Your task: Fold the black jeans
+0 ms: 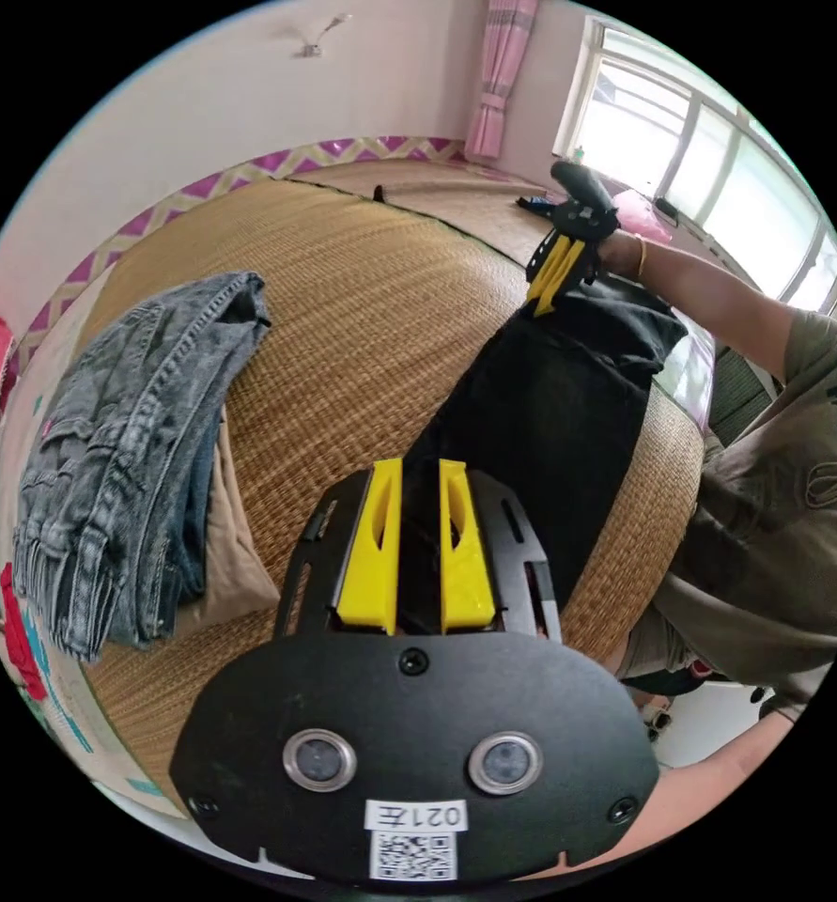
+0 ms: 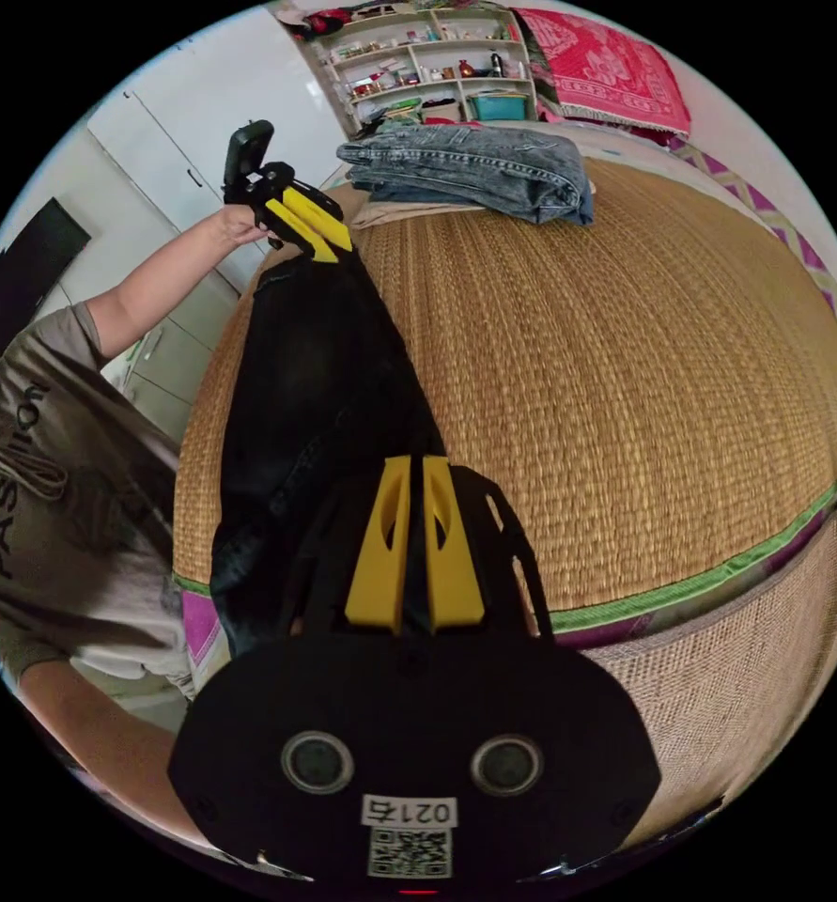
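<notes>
In the left gripper view, the left gripper (image 1: 420, 465) pinches one end of the black jeans (image 1: 550, 413), which stretch ahead as a narrow band to the right gripper (image 1: 554, 282), a bare forearm behind it.

In the right gripper view, the right gripper (image 2: 416, 462) clamps the near end (lengthwise fold apparently done, crosswise folds remaining); the left gripper (image 2: 317, 224) holds the far end.
</notes>
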Demonstrator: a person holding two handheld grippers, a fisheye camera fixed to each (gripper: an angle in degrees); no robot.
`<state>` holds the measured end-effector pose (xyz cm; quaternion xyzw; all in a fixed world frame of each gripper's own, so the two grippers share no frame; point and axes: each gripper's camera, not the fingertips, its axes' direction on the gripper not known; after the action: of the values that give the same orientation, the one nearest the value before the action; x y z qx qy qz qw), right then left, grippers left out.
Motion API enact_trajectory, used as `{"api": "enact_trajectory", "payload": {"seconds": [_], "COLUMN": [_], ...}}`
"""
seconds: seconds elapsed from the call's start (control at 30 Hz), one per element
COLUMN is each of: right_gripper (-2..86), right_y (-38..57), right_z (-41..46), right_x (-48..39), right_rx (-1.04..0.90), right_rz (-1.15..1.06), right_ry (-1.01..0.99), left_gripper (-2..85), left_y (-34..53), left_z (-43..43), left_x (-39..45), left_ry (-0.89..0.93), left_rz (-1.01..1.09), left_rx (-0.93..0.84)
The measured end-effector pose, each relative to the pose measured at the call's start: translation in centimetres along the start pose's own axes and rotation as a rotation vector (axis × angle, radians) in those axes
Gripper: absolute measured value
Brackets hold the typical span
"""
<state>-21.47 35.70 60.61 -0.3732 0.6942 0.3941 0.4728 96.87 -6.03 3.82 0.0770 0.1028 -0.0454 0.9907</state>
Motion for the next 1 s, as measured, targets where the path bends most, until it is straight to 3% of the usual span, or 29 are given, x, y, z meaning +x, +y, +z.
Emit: {"api": "enact_trajectory", "payload": {"seconds": [0.07,0.37,0.47,0.57,0.73,0.83,1.0], "right_gripper": [0.2,1.6,4.0,5.6,2.8,3.2,5.2], "right_y": [0.5,1.0,0.9,2.6,8.8,11.3,11.2], "right_z": [-0.4,-4.1,-2.1,-3.7,-8.8,-9.8,-7.6], "right_x": [0.6,0.4,1.9,3.2,3.3,2.0,-0.8], "right_rx": [0.031,0.128,0.06,0.134,0.256,0.207,-0.038], "right_rz": [0.021,0.021,0.09,0.173,0.269,0.218,0.112], "right_ry": [-0.02,0.016,0.027,-0.037,0.022,0.058,0.217], "left_gripper": [6.3,-0.7,-0.8,-0.8,-0.8,-0.8,-0.9], "left_y": [-1.4,-2.1,-1.9,-0.7,0.5,0.2,-0.8], "left_z": [1.8,-2.2,0.8,0.2,-0.4,-1.9,-6.2], "left_x": [-0.3,-3.3,-5.1,-6.6,-7.1,-6.3,-1.9], "left_ry": [0.015,0.053,0.07,0.107,0.11,0.072,0.048], "left_rz": [0.019,-0.032,-0.101,-0.14,-0.158,-0.15,-0.065], "left_rx": [-0.096,0.0,-0.078,-0.021,-0.002,0.014,0.204]}}
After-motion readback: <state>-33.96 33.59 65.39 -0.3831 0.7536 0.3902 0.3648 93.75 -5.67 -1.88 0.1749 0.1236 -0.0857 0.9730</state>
